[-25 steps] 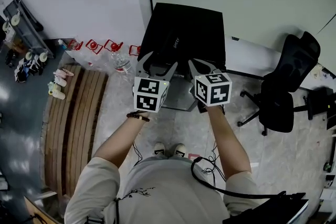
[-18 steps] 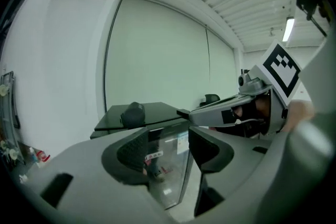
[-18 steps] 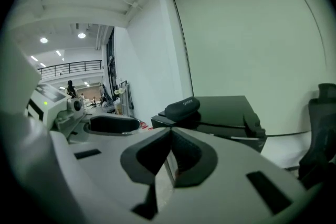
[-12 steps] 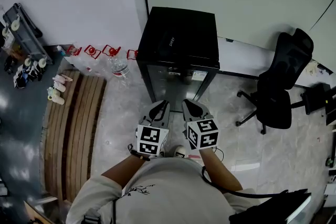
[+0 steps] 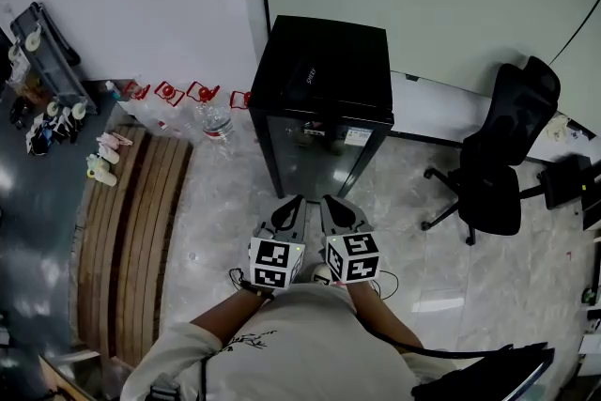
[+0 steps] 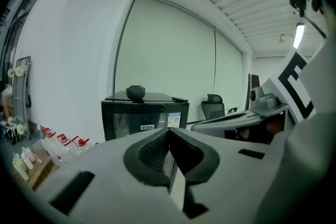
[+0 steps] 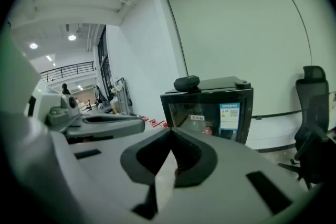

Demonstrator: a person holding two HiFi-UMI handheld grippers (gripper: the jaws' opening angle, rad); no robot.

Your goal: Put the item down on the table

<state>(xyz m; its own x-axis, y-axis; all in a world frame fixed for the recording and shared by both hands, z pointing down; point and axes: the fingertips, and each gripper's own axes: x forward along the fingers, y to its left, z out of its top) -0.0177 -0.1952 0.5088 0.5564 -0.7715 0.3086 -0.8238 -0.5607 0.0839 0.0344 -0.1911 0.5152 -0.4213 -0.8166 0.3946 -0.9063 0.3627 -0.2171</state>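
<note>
Our left gripper (image 6: pixel 169 131) is closing its jaws the last bit. The dark ribbed pads already meet, with nothing between them. Our right gripper (image 7: pixel 170 132) has its jaws together too, and they are just as empty. We hold the two side by side, close against our body, both aimed at the black glass-door mini fridge (image 5: pixel 324 122) across the pale marble floor (image 5: pixel 221 202). With nothing to carry, we judge this to be a resting pose rather than a reach.

The only likely item we can see is a small dark rounded lump (image 7: pixel 186 83). It sits on the fridge's flat top, left of its middle and well apart from both grippers. We cannot tell whether it is the task's thing. If the fridge top counts as the table, the putting-down looks finished, which would explain the empty jaws drawn in close.

Along the foot of the white wall lies a row of clear bottles with red caps (image 5: pixel 169 92). Beside them is a slatted wooden platform (image 5: pixel 131 230), and a black office chair (image 5: pixel 502 169) stands off to the fridge's right.
</note>
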